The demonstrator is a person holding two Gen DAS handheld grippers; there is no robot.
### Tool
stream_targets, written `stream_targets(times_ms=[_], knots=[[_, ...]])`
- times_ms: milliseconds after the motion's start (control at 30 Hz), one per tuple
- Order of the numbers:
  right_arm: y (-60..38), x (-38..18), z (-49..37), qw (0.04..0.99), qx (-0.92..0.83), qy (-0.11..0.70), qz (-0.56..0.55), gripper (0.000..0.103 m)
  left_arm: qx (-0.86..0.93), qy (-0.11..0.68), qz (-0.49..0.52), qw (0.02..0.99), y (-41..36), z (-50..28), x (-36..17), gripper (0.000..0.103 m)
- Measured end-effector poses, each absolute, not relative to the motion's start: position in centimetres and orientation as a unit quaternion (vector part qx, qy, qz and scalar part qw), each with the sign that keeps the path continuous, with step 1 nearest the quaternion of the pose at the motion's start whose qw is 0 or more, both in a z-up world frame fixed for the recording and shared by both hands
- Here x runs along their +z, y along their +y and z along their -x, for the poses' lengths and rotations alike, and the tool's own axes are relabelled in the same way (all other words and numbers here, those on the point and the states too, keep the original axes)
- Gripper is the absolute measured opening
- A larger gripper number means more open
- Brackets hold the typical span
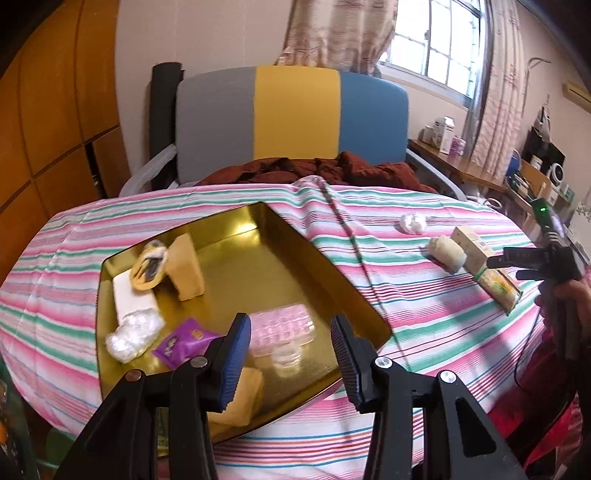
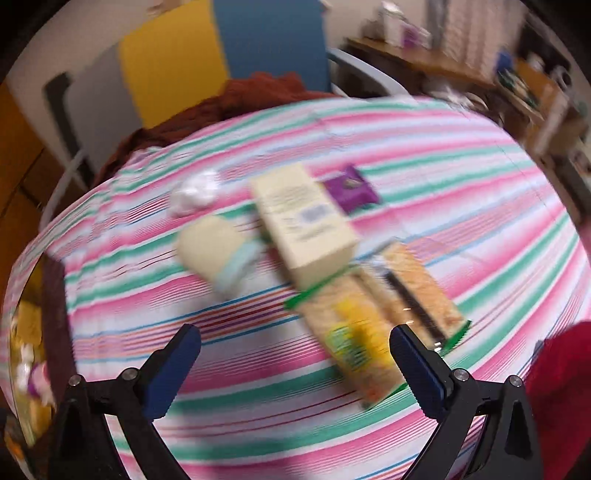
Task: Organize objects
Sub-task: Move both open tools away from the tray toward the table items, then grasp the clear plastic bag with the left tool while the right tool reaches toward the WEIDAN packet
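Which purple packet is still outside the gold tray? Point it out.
The purple packet on the striped cloth, just behind the cream box. The other purple packet already lies inside the gold tray.

text: none legible | cream box (image 2: 304,218) print apparently blurred

1. A headboard (image 1: 291,110) in grey, yellow and blue panels stands behind the striped bedspread (image 1: 424,302).
2. A dark red blanket (image 1: 325,170) lies bunched at the foot of the headboard.
3. A window (image 1: 436,40) with patterned curtains (image 1: 340,29) is above and right of the headboard.
4. A wooden desk (image 1: 458,166) with small boxes stands to the headboard's right.
5. Wooden cabinet panels (image 1: 55,110) are to the headboard's left.
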State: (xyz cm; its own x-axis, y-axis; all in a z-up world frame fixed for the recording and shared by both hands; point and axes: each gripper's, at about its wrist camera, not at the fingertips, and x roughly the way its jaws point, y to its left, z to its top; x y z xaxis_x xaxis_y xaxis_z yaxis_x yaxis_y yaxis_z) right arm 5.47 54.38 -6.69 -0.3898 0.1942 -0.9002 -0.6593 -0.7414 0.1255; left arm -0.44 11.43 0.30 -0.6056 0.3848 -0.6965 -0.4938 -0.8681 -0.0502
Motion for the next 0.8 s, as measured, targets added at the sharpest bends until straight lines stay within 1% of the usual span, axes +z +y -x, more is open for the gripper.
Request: stream_targets(times_ms=[133,367,433,467,533,600,800], knots=[[56.1,-7.7,-5.8,0.276,0.784,0.283,0.479,0.103,0.886,0.080,0.369,0.268,13.3,0.6,0.7,0.046],[56.5,-9.9,-5.6,0.275,0.755,0.308,0.509,0.103,0.869,0.095,0.373,0.310,17.4,0.3,0.8,0.046],[56.2,-10.2,-5.5,0.239,0.756,0.335,0.509,0.103,0.864,0.099,0.373,0.323,18.5,0.2,0.8,0.046],[55.8,-10.2,-5.4,0.198,0.762,0.360,0.500,0.103,0.861,0.103,0.374,0.329,19.1,0.1,0.7,0.046],[54.9,-9.9,-5.1,0.156,0.773,0.370,0.491,0.103,0.854,0.105,0.379,0.340,20.1,0.0,0.5,0.046],[54.4,-9.6,-5.0,0.167,0.777,0.354,0.493,0.103,0.848,0.111,0.384,0.348,21.1,-0.1,0.2,0.046],[56.0,-9.4,-6.1,0.227,0.770,0.359,0.476,0.103,0.834,0.123,0.400,0.361,23.4,0.1,-0.4,0.046]])
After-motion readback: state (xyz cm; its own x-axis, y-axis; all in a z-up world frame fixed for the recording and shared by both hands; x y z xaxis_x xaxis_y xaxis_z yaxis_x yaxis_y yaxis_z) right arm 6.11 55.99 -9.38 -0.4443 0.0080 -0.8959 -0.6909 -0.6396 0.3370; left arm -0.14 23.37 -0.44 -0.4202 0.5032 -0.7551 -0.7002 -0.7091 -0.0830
